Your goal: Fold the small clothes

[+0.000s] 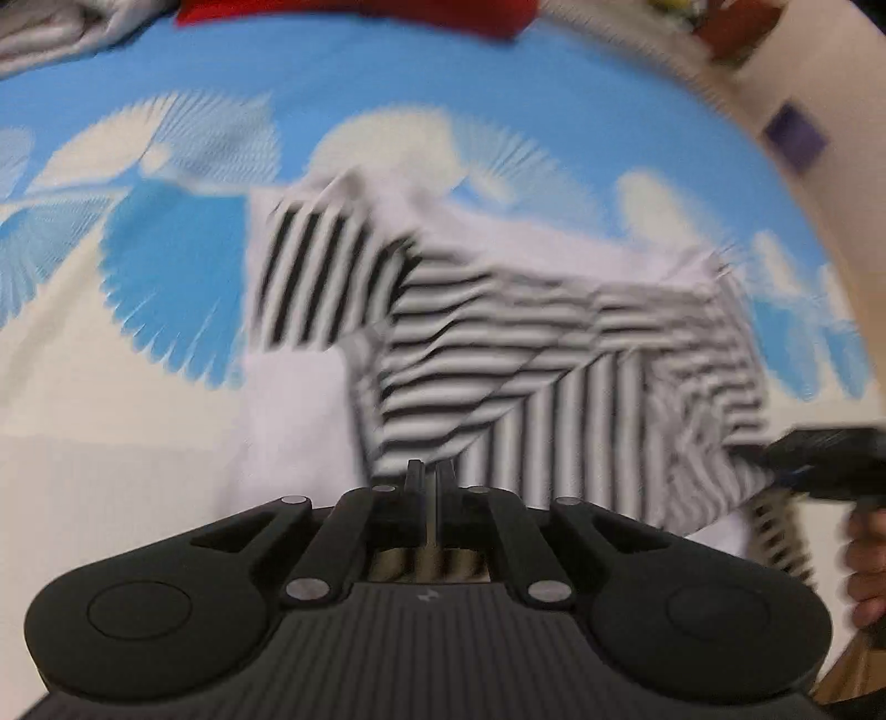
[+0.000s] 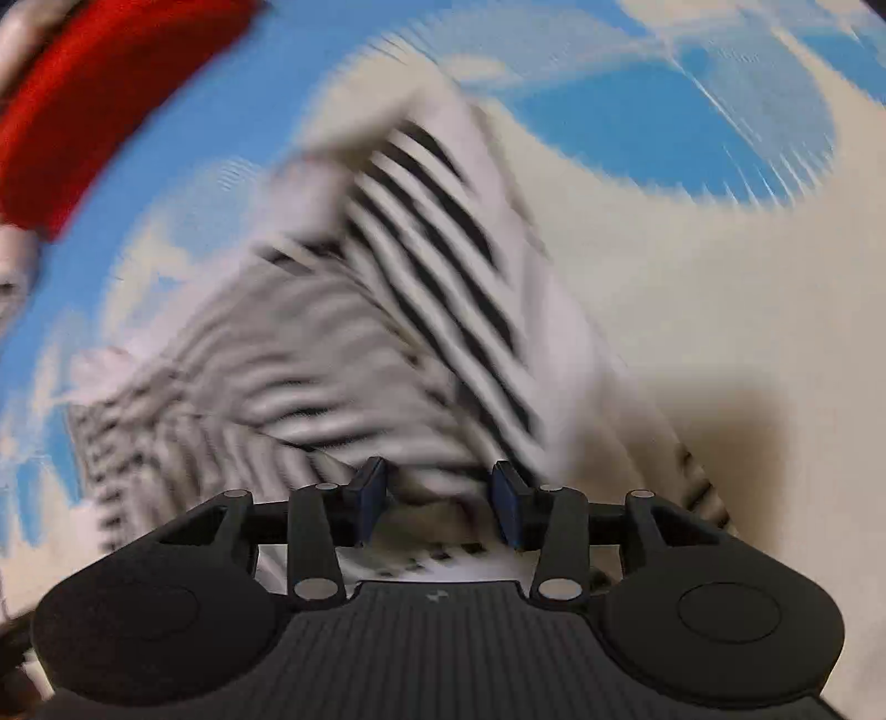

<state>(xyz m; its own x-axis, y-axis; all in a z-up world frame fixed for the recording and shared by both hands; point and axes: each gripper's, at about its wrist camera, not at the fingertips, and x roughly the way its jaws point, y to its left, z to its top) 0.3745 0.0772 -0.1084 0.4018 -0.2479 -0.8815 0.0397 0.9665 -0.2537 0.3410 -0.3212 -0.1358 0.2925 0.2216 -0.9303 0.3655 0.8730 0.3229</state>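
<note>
A black-and-white striped garment (image 1: 554,354) lies rumpled on a blue-and-cream patterned bedsheet (image 1: 166,288), a red cloth (image 1: 354,14) at the sheet's far edge. The left gripper (image 1: 431,476) has its jaws together, pinching the garment's near edge. The right gripper (image 2: 440,498) stands with jaws apart over the garment, fabric between them unpressed.

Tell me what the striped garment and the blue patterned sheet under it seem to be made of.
Striped garment: soft, matte, thin fabric, probably cotton knit; it creases and drapes in loose folds. Blue patterned sheet: printed matte woven cloth, likely cotton or a blend; it lies flat without shine. Blur hides the weave.
</note>
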